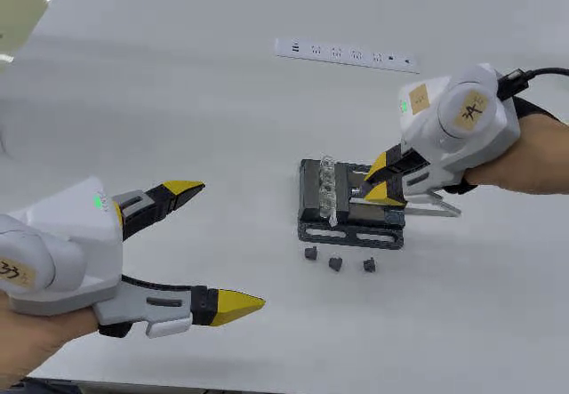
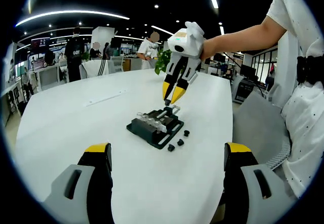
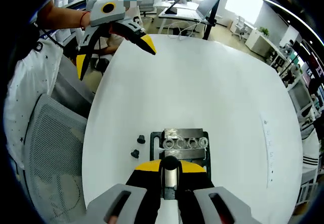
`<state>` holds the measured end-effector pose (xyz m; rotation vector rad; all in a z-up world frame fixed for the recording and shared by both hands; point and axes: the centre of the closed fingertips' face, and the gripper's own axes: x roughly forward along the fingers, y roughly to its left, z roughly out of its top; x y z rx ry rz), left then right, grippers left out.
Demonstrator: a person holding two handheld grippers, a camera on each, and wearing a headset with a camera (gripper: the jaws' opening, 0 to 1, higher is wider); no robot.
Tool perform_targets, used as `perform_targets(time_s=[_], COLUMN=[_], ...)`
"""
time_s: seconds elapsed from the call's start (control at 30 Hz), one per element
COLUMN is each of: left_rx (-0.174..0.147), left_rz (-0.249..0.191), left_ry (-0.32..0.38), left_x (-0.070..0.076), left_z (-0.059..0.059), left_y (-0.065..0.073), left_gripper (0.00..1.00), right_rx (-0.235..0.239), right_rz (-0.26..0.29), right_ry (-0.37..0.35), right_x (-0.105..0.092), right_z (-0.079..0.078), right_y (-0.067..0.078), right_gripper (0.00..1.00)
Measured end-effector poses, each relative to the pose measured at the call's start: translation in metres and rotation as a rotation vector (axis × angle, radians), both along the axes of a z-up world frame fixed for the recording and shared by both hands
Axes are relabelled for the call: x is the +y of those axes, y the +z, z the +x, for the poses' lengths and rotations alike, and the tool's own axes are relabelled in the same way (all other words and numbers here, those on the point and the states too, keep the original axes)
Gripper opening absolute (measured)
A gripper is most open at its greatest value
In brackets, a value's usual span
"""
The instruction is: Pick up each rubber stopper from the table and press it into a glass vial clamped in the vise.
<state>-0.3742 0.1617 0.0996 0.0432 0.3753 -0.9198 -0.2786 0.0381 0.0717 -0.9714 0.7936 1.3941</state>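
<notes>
Broadly, a white tabletop point(image 1: 222, 100) carries everything. In the head view the left hand-held gripper point(image 1: 227, 245) sits at the vise's 8 o'clock, well apart from it, jaws spread wide and holding nothing. The right hand-held gripper point(image 1: 384, 180) is at its 3 o'clock, jaws clamped on the vise handle point(image 3: 170, 172). One black vise point(image 1: 351, 234) stands mid-table. Four glass vials point(image 1: 327, 194) stand upright in it, mouths up, their row running 12 to 6. Three rubber stoppers point(image 1: 335, 264) lie loose at the vise's 6 o'clock, their row running 9 to 3.
</notes>
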Motion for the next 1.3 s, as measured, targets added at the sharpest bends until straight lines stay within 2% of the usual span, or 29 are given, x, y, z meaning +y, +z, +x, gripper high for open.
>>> perform_targets(time_s=[0.27, 0.6, 0.8, 1.07, 1.3], left_rx=[-0.003, -0.003, -0.001, -0.002, 0.000], left_rz=[-0.004, -0.007, -0.004, -0.005, -0.007], left_ry=[0.005, 0.007, 0.003, 0.005, 0.010], left_x=[0.002, 0.003, 0.002, 0.001, 0.002], left_z=[0.002, 0.007, 0.009, 0.011, 0.012], left_y=[0.003, 0.004, 0.004, 0.005, 0.005], left_gripper=[0.91, 0.92, 0.92, 0.91, 0.91], right_rx=[-0.008, 0.004, 0.017, 0.036, 0.039], right_rz=[0.011, 0.010, 0.018, 0.000, -0.002], right_ry=[-0.014, -0.031, -0.047, -0.048, -0.052], right_x=[0.016, 0.024, 0.027, 0.028, 0.027], right_z=[0.028, 0.051, 0.057, 0.060, 0.060], right_y=[-0.003, -0.013, -0.018, -0.031, -0.032], right_gripper=[0.07, 0.07, 0.07, 0.07, 0.07])
